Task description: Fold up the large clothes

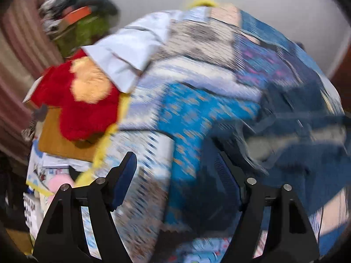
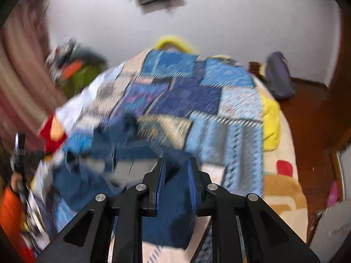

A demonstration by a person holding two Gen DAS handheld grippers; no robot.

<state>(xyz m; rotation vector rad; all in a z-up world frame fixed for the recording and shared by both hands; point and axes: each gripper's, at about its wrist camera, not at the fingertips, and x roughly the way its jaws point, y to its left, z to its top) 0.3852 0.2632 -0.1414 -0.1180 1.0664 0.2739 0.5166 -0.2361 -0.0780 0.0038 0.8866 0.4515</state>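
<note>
Your right gripper (image 2: pixel 175 182) is pinching a fold of the dark blue garment (image 2: pixel 166 214); the cloth runs up between the blue pads and hangs below them in the lower middle of the right wrist view. Your left gripper (image 1: pixel 175 175) is spread wide with nothing between its fingers, poised over the quilt (image 1: pixel 193 114), and the same garment (image 1: pixel 307 149) lies bunched at the right of the left wrist view. Both views are smeared by motion, so you can't read seams or hems with any certainty.

The garment looks like heavy, denim-like cloth, with a pale patch (image 2: pixel 129 171) showing at lower left of centre in the right view, possibly a lining or inner face. Expect it to be soft but weighty: it will sag and drag on the quilt rather than float, and a thin pinch of one layer may slip. Take hold at a thick edge, such as a waistband or hem, if you can find one. For the left gripper, go for the far end of that same edge so the cloth hangs flat between your hands.

The red cushion (image 1: pixel 76 100) sits at the left of the left view, clear of the garment.
</note>
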